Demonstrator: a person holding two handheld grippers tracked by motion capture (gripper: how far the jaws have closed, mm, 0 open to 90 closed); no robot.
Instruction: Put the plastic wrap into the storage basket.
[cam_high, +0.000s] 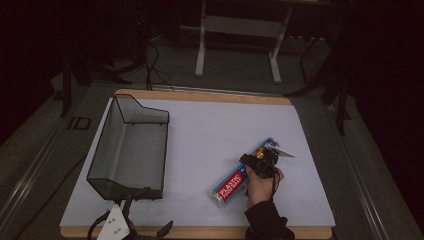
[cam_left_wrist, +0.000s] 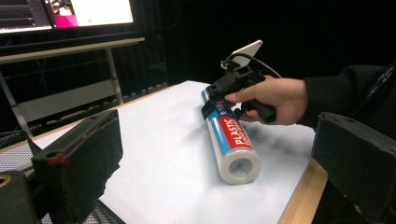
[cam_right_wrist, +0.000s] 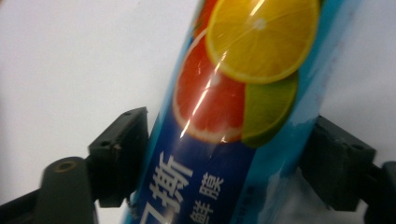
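The right gripper (cam_high: 251, 161) has its two black jaws on either side of a long blue roll of plastic food wrap (cam_high: 235, 181), seemingly pressing on its sides. The roll lies flat on the white tabletop (cam_high: 210, 135), with a red label in white letters, citrus slices printed near the jaws and a white open end. The left gripper (cam_left_wrist: 210, 154), well apart, stands open and empty.

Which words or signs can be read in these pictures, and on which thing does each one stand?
"PLASTIC": white capitals on the red label of the plastic wrap roll.
Smaller line beneath "PLASTIC": too blurred to read.
"撕" and "鲜膜": white characters on the roll's blue part, right gripper view; characters to their left are cut off.
Monitor text: too small to read.
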